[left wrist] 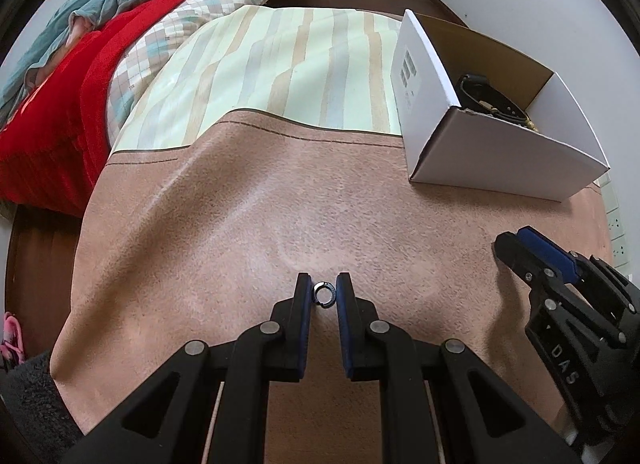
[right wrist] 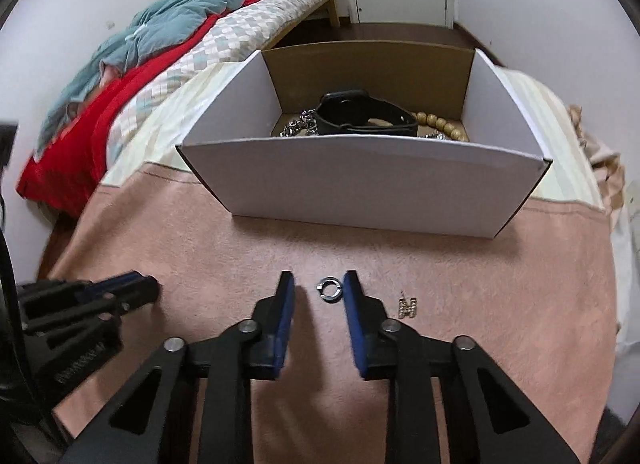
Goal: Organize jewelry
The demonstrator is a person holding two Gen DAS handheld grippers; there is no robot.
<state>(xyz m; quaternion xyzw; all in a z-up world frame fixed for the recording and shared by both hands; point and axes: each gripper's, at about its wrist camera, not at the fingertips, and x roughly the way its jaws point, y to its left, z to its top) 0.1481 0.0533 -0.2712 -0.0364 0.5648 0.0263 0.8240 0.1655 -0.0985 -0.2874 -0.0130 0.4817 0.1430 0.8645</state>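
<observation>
The left gripper [left wrist: 324, 294] pinches a small dark metal ring [left wrist: 323, 295] between its blue-padded fingers. The right gripper [right wrist: 319, 291] stands open around a silvery ring [right wrist: 329, 289] lying on the fuzzy pink cloth [right wrist: 480, 284], just beside the right pad. A glittery H-shaped charm [right wrist: 408, 307] lies nearby; a white cardboard box [right wrist: 360, 184] holds a black strap.

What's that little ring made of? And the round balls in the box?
The ring looks like metal, polished silver-grey: it glints with bright highlights. The round beads in the white box look like wood, tan and matte, though painted plastic is possible. The box looks like cardboard, brown inside.
</observation>
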